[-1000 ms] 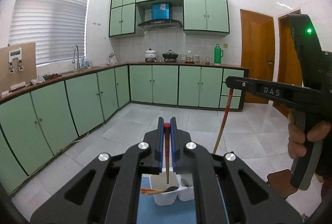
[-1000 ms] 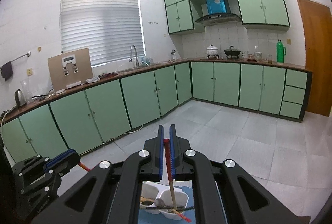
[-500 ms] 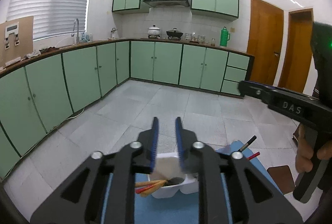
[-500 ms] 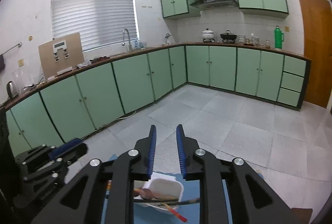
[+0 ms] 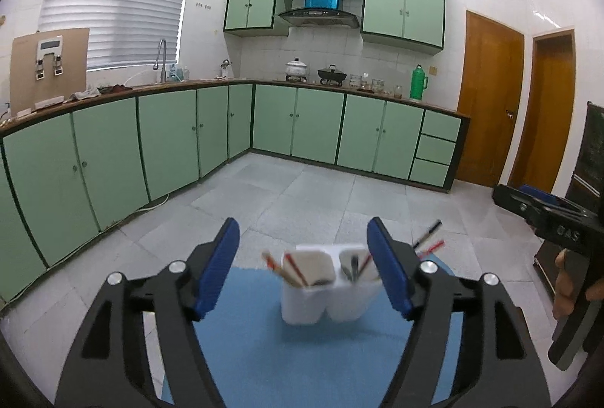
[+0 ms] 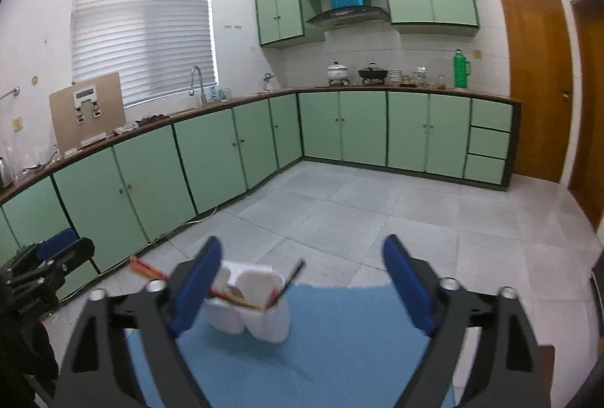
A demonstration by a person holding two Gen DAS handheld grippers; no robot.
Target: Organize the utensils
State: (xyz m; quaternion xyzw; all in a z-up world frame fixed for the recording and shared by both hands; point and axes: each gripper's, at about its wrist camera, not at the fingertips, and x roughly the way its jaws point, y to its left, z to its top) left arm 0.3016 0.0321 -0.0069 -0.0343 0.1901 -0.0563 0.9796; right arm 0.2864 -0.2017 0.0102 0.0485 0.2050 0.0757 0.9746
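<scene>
Both jaws opening with nothing between them, left gripper [image 5: 304, 262] and right gripper [image 6: 300, 285] face the white holder [image 5: 326, 289] of chopsticks [image 5: 292, 268] on the blue tabletop [image 5: 302, 362]; best retreat straight, clear of protruding sticks.

raised letters, blurred, on the right hand-held gripper [image 5: 543, 209], seemingly "das"; nothing else is legible.
</scene>
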